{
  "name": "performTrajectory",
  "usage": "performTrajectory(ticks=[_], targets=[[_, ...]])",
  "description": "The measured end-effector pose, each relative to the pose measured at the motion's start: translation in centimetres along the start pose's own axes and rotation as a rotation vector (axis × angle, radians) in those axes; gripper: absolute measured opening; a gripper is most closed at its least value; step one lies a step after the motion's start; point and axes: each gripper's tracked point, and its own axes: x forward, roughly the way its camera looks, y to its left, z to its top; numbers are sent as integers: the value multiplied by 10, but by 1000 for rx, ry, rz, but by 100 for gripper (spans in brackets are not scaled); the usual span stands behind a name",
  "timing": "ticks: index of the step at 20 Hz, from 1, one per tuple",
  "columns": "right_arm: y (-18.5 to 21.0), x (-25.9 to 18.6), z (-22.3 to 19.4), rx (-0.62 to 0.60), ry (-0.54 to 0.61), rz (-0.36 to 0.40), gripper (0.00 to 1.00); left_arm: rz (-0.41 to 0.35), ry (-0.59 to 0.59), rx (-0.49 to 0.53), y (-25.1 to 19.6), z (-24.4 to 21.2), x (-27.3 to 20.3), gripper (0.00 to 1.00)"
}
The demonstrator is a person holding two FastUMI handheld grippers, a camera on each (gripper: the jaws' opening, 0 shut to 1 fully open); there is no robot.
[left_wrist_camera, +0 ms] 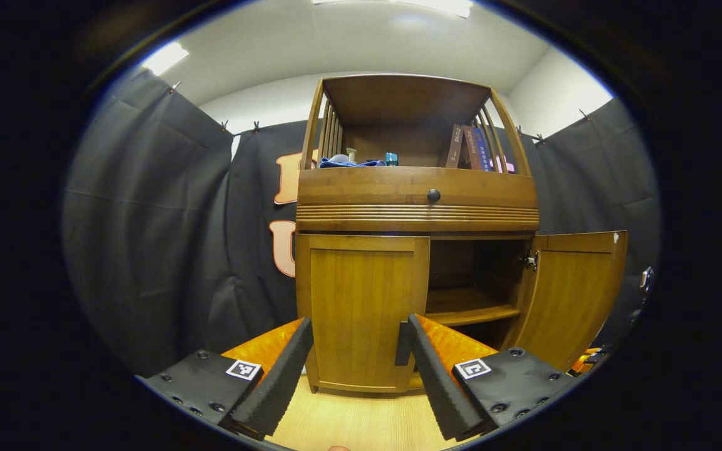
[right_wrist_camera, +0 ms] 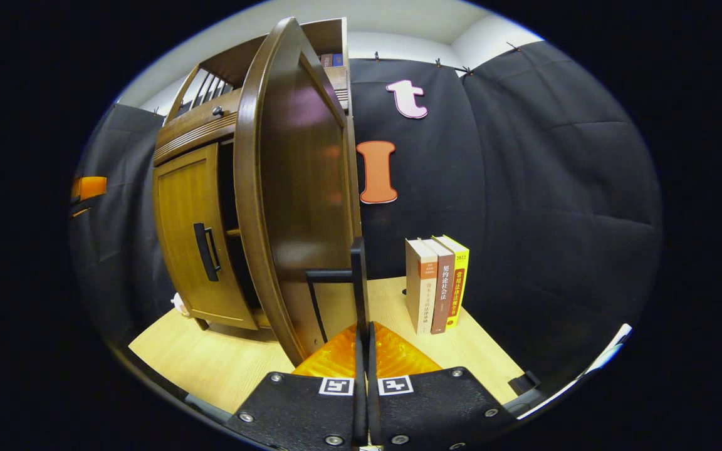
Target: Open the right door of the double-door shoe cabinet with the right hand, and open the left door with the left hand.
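The left gripper is hanging wide open before the closed left door, nearing its handle; next, pinch and pull. The right gripper is apparently clamping the open right door's handle.

Both views near, facing cabinet

A staged recording booth, dressed like a home corner: black cloth wall hangs pinned behind a wooden shoe cabinet, pale wood floor under the cabinet, three books standing just right of it, strip lights overhead.
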Motion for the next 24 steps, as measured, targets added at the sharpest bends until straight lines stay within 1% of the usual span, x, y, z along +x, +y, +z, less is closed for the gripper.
performTrajectory(ticks=[4, 10, 15, 19, 20, 21, 22, 23, 24], targets=[[-14, 2, 1, -3, 0, 38, 0, 23, -10, 5, -11, -1, 1, 93], [-33, 5, 0, -3, -4, 88, 0, 24, -3, 10, -30, -9, 12, 93], [-41, 4, 0, -21, -9, 110, 0, 28, 36, -7, -43, -34, 33, 93], [-44, 0, 0, -24, -5, 129, 0, 5, 42, -29, -52, -53, 56, 93], [-46, -3, 1, -24, -12, 133, 2, 1, 40, -23, -54, -59, 64, 93], [-48, -8, 3, -22, -13, 136, 8, -2, 42, -16, -55, -65, 72, 93], [-50, -13, 3, -17, -15, 136, 3, -2, 46, -11, -56, -72, 81, 93], [-53, -17, 3, -14, -15, 132, 0, -6, 49, -8, -57, -79, 90, 93], [-59, -21, 5, -13, -20, 119, 8, -5, 55, 1, -58, -86, 98, 93]])
